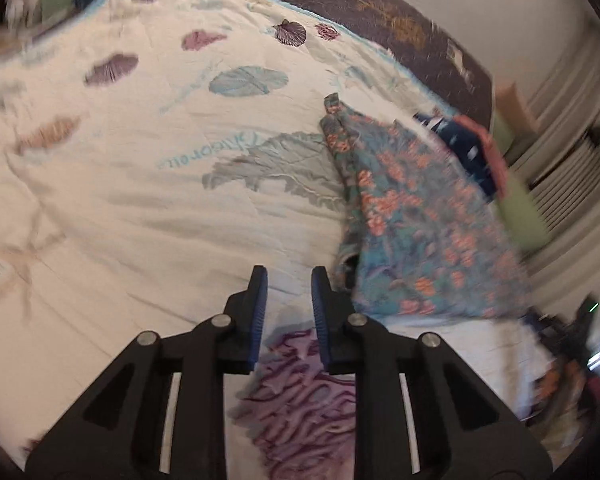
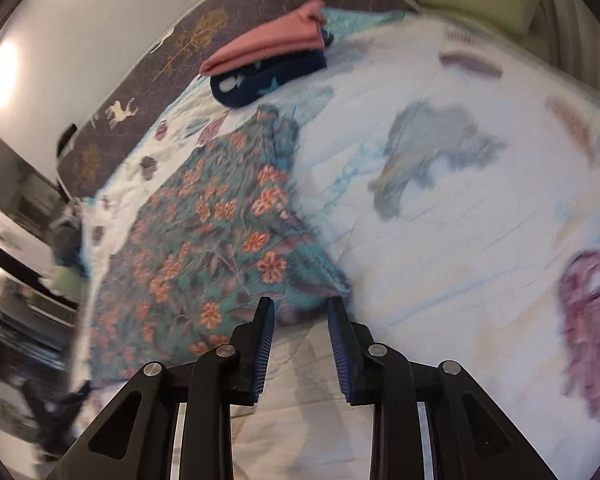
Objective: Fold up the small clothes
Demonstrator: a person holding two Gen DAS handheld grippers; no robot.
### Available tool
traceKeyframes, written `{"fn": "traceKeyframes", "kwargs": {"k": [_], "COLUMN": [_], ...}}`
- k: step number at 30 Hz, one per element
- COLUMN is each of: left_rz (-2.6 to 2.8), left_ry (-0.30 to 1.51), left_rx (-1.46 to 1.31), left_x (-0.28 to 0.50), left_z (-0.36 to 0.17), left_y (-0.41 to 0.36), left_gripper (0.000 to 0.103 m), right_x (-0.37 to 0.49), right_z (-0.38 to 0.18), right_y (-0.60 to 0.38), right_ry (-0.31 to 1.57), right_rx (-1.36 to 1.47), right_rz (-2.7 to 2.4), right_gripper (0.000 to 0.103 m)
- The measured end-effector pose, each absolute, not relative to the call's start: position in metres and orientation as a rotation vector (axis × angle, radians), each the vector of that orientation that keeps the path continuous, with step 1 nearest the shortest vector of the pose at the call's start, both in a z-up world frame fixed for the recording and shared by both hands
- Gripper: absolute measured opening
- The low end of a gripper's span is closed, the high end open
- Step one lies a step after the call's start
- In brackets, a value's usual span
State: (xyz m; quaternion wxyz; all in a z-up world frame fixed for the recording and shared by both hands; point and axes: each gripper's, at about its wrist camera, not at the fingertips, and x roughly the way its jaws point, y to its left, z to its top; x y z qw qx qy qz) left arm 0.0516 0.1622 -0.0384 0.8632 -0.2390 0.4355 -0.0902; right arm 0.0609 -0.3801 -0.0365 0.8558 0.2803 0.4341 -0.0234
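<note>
Two folded pieces, a pink garment (image 2: 272,46) atop a navy one (image 2: 268,80), sit stacked at the bed's (image 2: 460,240) far edge, while the floral garment (image 2: 216,224) lies spread and apparently unfolded, both the left gripper (image 1: 288,280) and right gripper (image 2: 300,312) empty, jaws parted.

Two wrist views angled down over one bed

Each view is taken from behind its own hand-held gripper, close above the bed (image 1: 100,184), tilted steeply downward along the fingers. In the left view the floral garment (image 1: 420,216) is seen ahead and right of the fingers; in the right view it lies ahead and left. Garment, folded pile (image 2: 268,60) and dark blanket (image 2: 180,40) are shared.
</note>
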Motion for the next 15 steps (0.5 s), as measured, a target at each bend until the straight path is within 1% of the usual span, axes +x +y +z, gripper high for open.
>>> {"fn": "traceKeyframes", "kwargs": {"k": [1, 3, 4, 5, 6, 8, 11, 13, 15], "left_rz": [-0.193, -0.179, -0.172, -0.169, -0.170, -0.168, -0.149, -0.135, -0.123], "left_ry": [0.912, 0.894, 0.884, 0.876, 0.869, 0.865, 0.858, 0.859, 0.858], "left_rx": [-0.523, -0.517, -0.504, -0.493, -0.490, -0.506, -0.511, -0.495, -0.473], "left_x": [0.052, 0.052, 0.053, 0.054, 0.054, 0.055, 0.052, 0.048, 0.044], "left_z": [-0.038, -0.035, -0.032, -0.030, -0.028, -0.027, -0.027, -0.027, -0.026], "left_y": [0.164, 0.165, 0.164, 0.164, 0.164, 0.167, 0.172, 0.174, 0.177], "left_gripper": [0.031, 0.049, 0.051, 0.055, 0.058, 0.061, 0.062, 0.063, 0.066], "right_x": [0.060, 0.061, 0.063, 0.063, 0.064, 0.067, 0.061, 0.050, 0.038], "right_z": [-0.029, -0.015, -0.006, 0.000, 0.005, 0.009, 0.002, -0.006, -0.013], "right_y": [-0.372, -0.349, -0.330, -0.311, -0.288, -0.236, -0.150, -0.096, -0.051], "right_ry": [0.896, 0.875, 0.868, 0.860, 0.853, 0.853, 0.835, 0.770, 0.661], "right_rx": [0.549, 0.459, 0.394, 0.329, 0.255, 0.125, -0.110, -0.328, -0.511], "right_rz": [-0.032, 0.054, 0.102, 0.143, 0.190, 0.292, 0.365, 0.381, 0.388], "right_gripper": [0.031, 0.035, 0.037, 0.041, 0.044, 0.049, 0.054, 0.055, 0.057]}}
